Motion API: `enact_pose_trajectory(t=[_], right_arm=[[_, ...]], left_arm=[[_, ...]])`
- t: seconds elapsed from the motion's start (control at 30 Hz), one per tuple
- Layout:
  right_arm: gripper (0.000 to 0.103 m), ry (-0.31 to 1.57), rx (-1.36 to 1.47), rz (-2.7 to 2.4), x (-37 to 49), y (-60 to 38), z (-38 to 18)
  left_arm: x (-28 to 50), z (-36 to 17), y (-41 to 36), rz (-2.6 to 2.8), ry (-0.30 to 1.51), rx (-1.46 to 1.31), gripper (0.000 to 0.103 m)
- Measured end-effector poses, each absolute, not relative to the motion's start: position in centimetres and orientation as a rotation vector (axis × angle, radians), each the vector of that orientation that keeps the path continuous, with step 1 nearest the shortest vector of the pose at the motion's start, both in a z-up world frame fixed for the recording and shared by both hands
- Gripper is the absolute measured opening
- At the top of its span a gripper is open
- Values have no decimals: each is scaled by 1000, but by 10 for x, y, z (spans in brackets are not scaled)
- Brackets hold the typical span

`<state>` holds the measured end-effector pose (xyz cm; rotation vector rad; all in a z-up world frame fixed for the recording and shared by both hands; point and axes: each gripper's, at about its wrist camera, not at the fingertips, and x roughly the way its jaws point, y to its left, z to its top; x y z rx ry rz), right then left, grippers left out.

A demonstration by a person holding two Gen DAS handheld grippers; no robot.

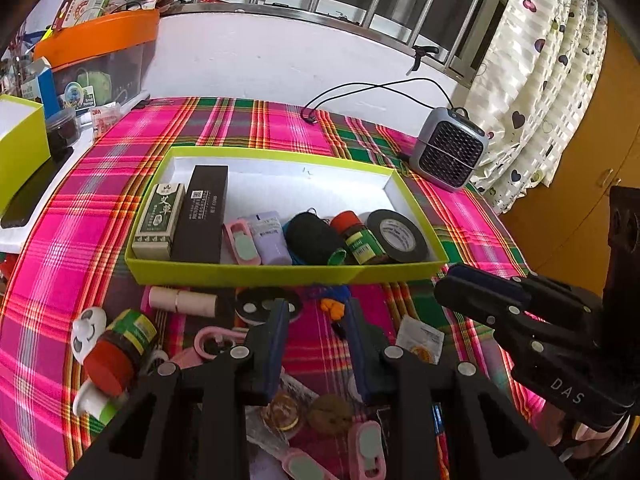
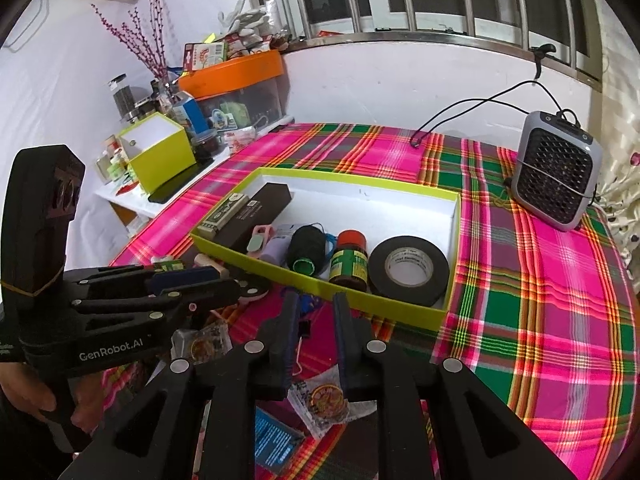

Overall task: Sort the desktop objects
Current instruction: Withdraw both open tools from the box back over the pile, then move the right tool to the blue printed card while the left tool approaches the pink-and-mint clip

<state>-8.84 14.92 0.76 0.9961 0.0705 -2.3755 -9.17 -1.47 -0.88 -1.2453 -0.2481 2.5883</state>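
From the left wrist, the left gripper (image 1: 318,320) hangs over the near clutter with its fingers moderately apart and nothing between them. Just beyond its tips lies the lime tray (image 1: 248,274), already holding a green box (image 1: 159,216), a long dark box (image 1: 202,216), a black thread spool (image 1: 314,238) and a roll of black tape (image 1: 398,236). Still loose on the plaid cloth (image 1: 100,184) are a red-capped bottle (image 1: 120,346) at near left, a pale tube (image 1: 182,300) against the tray's near wall, and pink clips (image 1: 366,450) close in. The right gripper (image 1: 480,292) shows at the right edge; from this side I cannot tell its gap

From the right wrist, the right gripper (image 2: 316,312) has its fingers narrowly apart and empty, above a crinkly sachet (image 2: 324,402) and a blue card (image 2: 276,440). The left gripper (image 2: 208,280) reaches in from the left

The bottle looks rigid and fairly heavy, probably glass, so fragile: best pinched across its body below the cap. The sachet seems light, limp and slippery; an edge grip suits it
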Motion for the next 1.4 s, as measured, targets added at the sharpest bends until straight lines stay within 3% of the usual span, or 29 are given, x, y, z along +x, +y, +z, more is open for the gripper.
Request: enact_pose_trajectory(t=[0.43, 0.77, 1.4], right_arm=[[25, 80, 975, -2353, -74, 153, 5], [36, 50, 1003, -2345, -68, 164, -1], [36, 104, 1039, -2277, -51, 175, -17]], left_arm=[[-76, -10, -11, 2576, -233, -1257, 29], [-64, -12, -14, 2589, -228, -1252, 29], [-50, -15, -16, 2590, -206, -1230, 29]])
